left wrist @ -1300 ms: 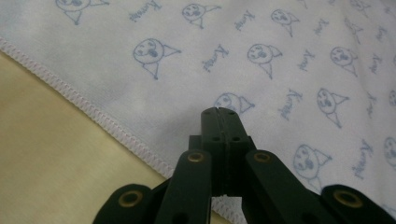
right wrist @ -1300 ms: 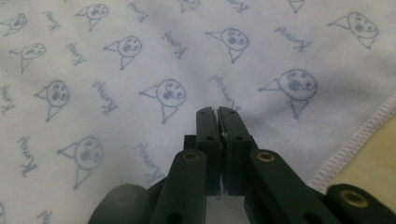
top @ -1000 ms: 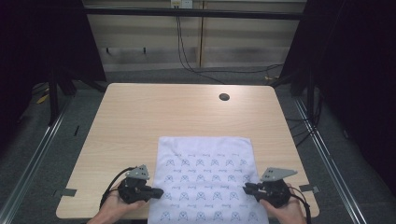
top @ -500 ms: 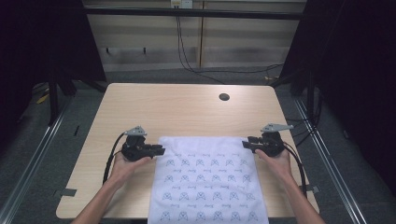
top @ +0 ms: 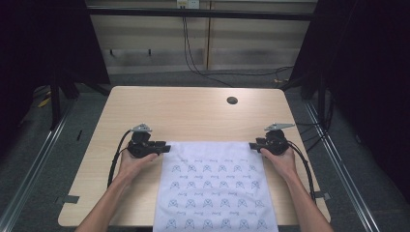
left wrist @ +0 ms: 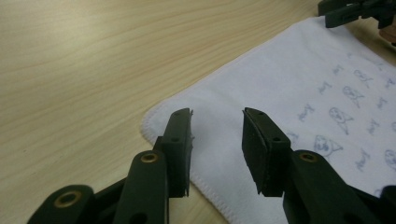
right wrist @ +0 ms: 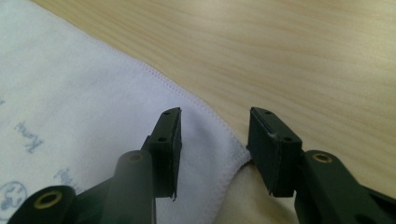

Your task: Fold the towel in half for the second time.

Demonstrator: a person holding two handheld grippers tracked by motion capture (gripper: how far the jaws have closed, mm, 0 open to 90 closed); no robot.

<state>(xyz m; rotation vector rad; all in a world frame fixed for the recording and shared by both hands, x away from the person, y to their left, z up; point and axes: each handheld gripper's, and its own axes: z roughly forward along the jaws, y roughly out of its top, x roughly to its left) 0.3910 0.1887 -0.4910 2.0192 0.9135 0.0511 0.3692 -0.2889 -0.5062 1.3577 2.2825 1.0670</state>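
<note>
High view: over the last second I've carried both grippers forward, from the cloth's [top: 215, 186] near end up to its far corners. My left gripper [top: 163, 148] sits at the far left corner, my right gripper [top: 253, 145] at the far right one. Both are wide open and hold nothing; each corner lies flat on the counter [top: 193, 113] just under the jaws. I judge the next step is pinching both corners.

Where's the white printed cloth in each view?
High view: cloth at lower centre, between both grippers, running to the table's near edge.
Left gripper view: right half, its rounded corner just beyond the open jaws.
Right gripper view: left side, its corner between the open jaws.
Shared landmark: the cloth's stitched hem.
</note>
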